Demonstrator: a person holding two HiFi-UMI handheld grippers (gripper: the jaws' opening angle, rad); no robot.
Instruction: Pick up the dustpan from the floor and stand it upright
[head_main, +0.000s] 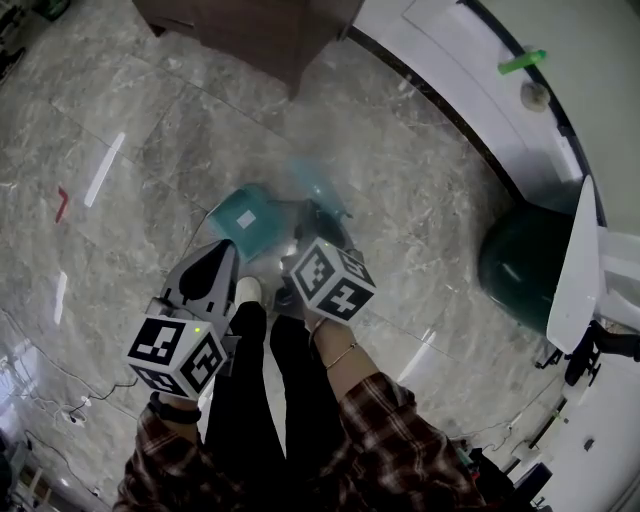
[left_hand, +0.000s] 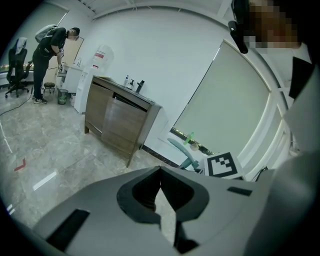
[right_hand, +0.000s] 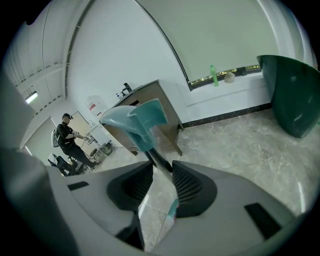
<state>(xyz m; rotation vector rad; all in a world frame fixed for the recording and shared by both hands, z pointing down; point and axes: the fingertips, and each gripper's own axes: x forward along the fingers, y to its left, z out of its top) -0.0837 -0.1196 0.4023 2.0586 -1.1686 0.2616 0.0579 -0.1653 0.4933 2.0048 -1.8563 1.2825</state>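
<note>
The teal dustpan (head_main: 244, 220) stands on the marble floor just ahead of the person's feet, its pan down and its handle rising, blurred in the head view. In the right gripper view the teal handle top (right_hand: 137, 120) sits above a dark shaft (right_hand: 159, 157) that runs down between the jaws of my right gripper (right_hand: 157, 167). The jaws stand apart, wider than the shaft, so the gripper is open around it. My left gripper (head_main: 225, 250) hovers beside the pan's left, tips together and nothing in them; the left gripper view shows the dustpan's handle (left_hand: 181, 151) ahead to the right.
A wooden cabinet (head_main: 250, 30) stands against the wall beyond the dustpan. A dark green bin (head_main: 520, 262) sits at the right by a white frame. A green bottle (head_main: 522, 62) lies on the sill. Another person (left_hand: 50, 50) stands far off near a water dispenser (left_hand: 101, 59).
</note>
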